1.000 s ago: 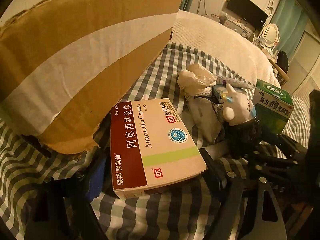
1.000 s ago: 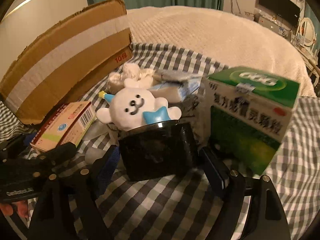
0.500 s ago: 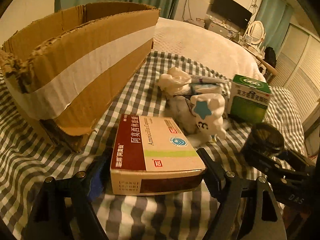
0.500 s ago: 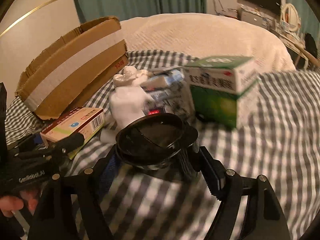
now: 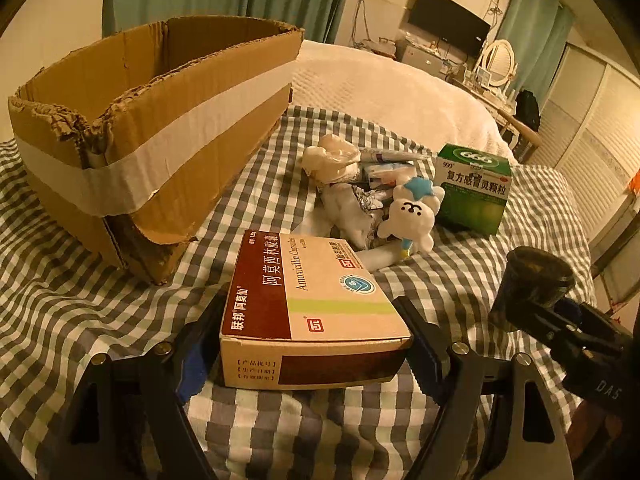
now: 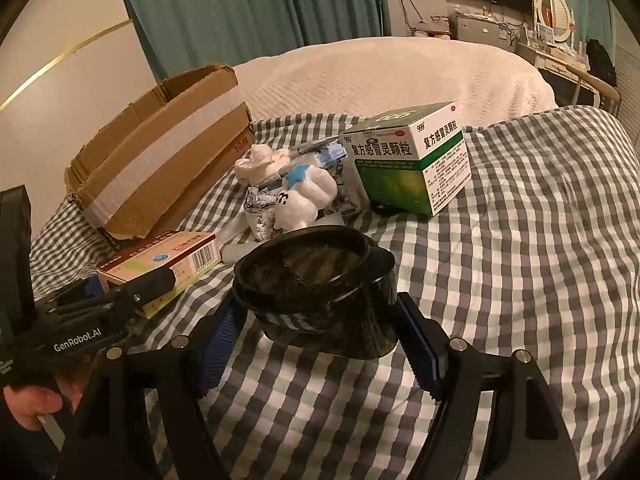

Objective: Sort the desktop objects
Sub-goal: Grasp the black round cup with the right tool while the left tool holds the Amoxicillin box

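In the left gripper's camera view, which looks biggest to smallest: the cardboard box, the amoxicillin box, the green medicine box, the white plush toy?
1. cardboard box
2. amoxicillin box, though it sits closest to the lens, which inflates it
3. green medicine box
4. white plush toy

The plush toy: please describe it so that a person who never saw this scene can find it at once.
Start at the big cardboard box on the checked cloth; to its right lies a small pile of wrappers, beside a green medicine box. The plush toy lies at the pile's near edge. It alone is soft and white, with a drawn face and a blue star.
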{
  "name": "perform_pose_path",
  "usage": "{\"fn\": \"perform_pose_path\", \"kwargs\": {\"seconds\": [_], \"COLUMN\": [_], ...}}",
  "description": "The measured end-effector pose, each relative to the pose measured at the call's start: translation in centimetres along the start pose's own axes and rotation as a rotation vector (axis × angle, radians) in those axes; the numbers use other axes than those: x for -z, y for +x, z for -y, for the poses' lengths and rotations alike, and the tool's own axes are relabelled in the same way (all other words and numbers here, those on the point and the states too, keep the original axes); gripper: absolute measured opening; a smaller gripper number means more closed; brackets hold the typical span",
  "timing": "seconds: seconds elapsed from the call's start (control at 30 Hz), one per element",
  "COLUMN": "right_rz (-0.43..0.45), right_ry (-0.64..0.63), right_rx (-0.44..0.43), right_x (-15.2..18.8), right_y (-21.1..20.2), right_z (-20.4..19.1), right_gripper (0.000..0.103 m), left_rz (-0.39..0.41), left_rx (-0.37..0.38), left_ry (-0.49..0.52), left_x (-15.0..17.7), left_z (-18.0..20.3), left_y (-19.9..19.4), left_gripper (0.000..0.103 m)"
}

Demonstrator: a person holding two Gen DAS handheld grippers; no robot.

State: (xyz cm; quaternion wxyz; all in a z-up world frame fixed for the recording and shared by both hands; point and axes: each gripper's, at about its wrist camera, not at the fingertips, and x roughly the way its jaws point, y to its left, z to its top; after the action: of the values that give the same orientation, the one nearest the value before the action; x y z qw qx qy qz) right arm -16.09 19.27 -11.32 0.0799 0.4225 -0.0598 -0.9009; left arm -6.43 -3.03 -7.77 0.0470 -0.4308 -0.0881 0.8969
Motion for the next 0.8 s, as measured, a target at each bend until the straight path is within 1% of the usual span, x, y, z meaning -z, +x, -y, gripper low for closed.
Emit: {"fn": "perform_pose_path", "kwargs": {"seconds": [0.1,0.33,0.5,0.63,0.73,0.8], "right_rz": [0.003,-0.005,-0.02,-0.035,-0.053,-0.054], "right_ry": [0.0,-0.002,-0.01,0.025,0.019,0.011], "right_rx": [0.0,-0.023,-0.022,-0.038,-0.025,-0.015], "right_x": [0.0,0.1,0.5,0.6,0.8,0.8], "right_y": [-0.1,-0.4,0.2,0.8,1.5,1.7], "right_z": [0.1,-0.1,-0.4,0.1,0.0,-0.3], "right_gripper": [0.073,0.07,0.07,0.071,0.071,0.072], "left_rz": [-0.021,-0.031,-0.055,-0.076,-0.076,-0.082], "left_rx": [0.0,0.051,0.024,-0.02,-0.018,-0.016], "left_ry": [0.004,0.053,0.097,0.14,0.138,0.12], "left_x": [0.1,1.6,2.4,2.6,2.2,1.6], "left_z": [0.1,0.7,1.3,1.9,2.0,2.0], "left_y": [-0.2,-2.6,-1.5,-0.3,0.1,0.5], "left_gripper": [0.083,0.083,0.084,0.085,0.092,0.093]}}
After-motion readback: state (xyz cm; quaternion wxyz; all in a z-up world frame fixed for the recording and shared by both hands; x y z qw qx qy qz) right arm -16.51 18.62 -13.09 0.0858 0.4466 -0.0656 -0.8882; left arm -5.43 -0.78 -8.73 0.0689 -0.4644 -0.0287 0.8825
